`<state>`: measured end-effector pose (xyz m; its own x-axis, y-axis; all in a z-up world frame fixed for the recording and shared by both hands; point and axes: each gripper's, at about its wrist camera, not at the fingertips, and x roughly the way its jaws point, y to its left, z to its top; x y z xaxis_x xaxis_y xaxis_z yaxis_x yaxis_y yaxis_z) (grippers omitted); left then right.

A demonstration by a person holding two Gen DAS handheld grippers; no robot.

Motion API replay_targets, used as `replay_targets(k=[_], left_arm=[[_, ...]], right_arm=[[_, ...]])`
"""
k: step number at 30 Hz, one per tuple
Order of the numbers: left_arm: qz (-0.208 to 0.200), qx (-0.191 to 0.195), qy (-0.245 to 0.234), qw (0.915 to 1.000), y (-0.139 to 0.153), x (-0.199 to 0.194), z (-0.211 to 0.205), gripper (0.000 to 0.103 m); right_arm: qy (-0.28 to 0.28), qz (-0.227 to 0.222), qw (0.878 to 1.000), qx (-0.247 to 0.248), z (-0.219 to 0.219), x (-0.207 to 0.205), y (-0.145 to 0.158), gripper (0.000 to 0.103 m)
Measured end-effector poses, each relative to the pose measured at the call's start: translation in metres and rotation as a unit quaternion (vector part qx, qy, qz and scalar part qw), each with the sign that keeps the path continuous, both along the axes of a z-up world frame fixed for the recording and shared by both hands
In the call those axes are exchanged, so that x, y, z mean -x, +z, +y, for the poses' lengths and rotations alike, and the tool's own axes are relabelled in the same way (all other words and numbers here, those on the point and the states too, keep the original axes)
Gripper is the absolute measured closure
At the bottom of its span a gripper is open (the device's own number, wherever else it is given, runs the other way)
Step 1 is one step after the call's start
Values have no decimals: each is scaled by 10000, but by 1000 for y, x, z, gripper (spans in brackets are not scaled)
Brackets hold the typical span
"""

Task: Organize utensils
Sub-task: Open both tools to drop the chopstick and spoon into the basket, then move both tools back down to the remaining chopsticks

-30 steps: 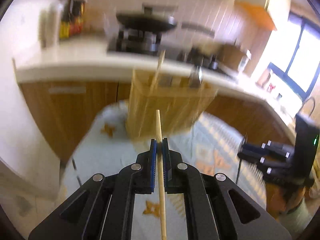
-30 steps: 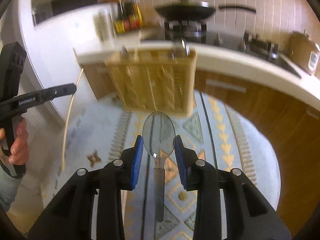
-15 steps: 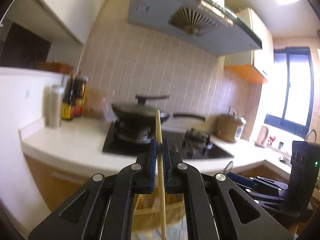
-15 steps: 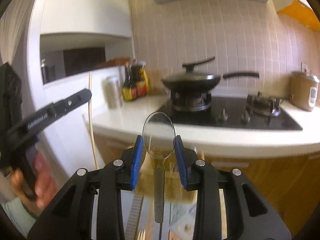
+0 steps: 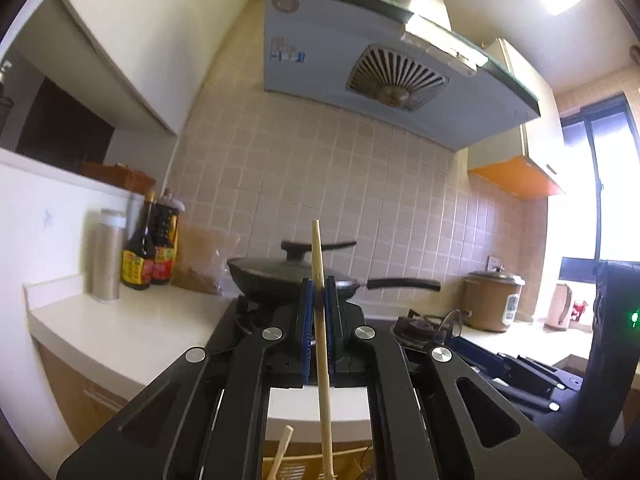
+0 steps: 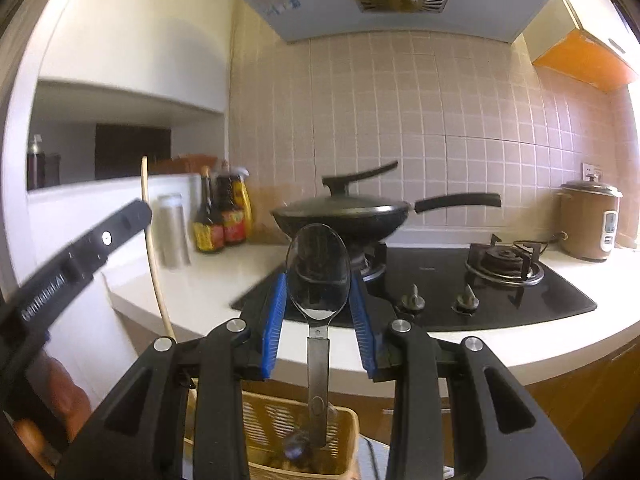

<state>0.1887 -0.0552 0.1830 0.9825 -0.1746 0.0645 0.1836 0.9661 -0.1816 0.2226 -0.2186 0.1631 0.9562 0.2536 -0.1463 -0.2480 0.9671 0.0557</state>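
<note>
A tiled kitchen wall (image 6: 400,100) and range hood (image 5: 380,80) fill the background, above a white bench (image 6: 208,280) carrying a black hob (image 6: 480,292). On the hob sits a lidded wok (image 6: 344,212); to its left stand sauce bottles (image 6: 218,216) and a steel canister (image 6: 173,230), and at far right a brown rice cooker (image 6: 588,220). Below the bench edge, a woven basket (image 6: 280,420) stands low in the right wrist view, directly under the raised tools. The right gripper (image 6: 319,280) holds a metal spoon (image 6: 318,276) upright, its blue-padded jaws pinching the bowl from both sides, handle hanging toward the basket. The left gripper (image 5: 319,292) has its jaws pressed together on a wooden chopstick (image 5: 320,300), held near-vertical. A second chopstick (image 5: 280,452) tip pokes up from the basket beneath it.
</note>
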Motion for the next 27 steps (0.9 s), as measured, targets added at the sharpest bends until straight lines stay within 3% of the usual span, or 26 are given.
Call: replay_targets(k=[9, 15, 16, 17, 18, 19, 27], left_arm=[[69, -198, 187, 9996, -32, -13, -10, 99], [293, -312, -143, 9990, -33, -11, -8, 98], [340, -324, -215, 9987, -32, -10, -7, 98], [386, -327, -275, 9983, -31, -7, -5, 96], [414, -325, -316, 9981, -30, -5, -4, 90], [453, -308, -343, 9979, -28, -3, -1, 84], [956, 27, -756, 9925, -3, 26, 28, 84]], right_arm=[[-161, 42, 9997, -160, -11, -7, -32, 73], [-80, 332, 9991, -255, -16, -4, -36, 73], [-62, 386, 9988, -294, -18, 0, -35, 69], [-95, 406, 9987, -305, -20, 3, -34, 57], [-126, 398, 9986, -314, -22, 7, -33, 51], [-188, 382, 9986, -320, -25, 14, -32, 49], [-49, 885, 9953, -402, -33, 67, -6, 49]])
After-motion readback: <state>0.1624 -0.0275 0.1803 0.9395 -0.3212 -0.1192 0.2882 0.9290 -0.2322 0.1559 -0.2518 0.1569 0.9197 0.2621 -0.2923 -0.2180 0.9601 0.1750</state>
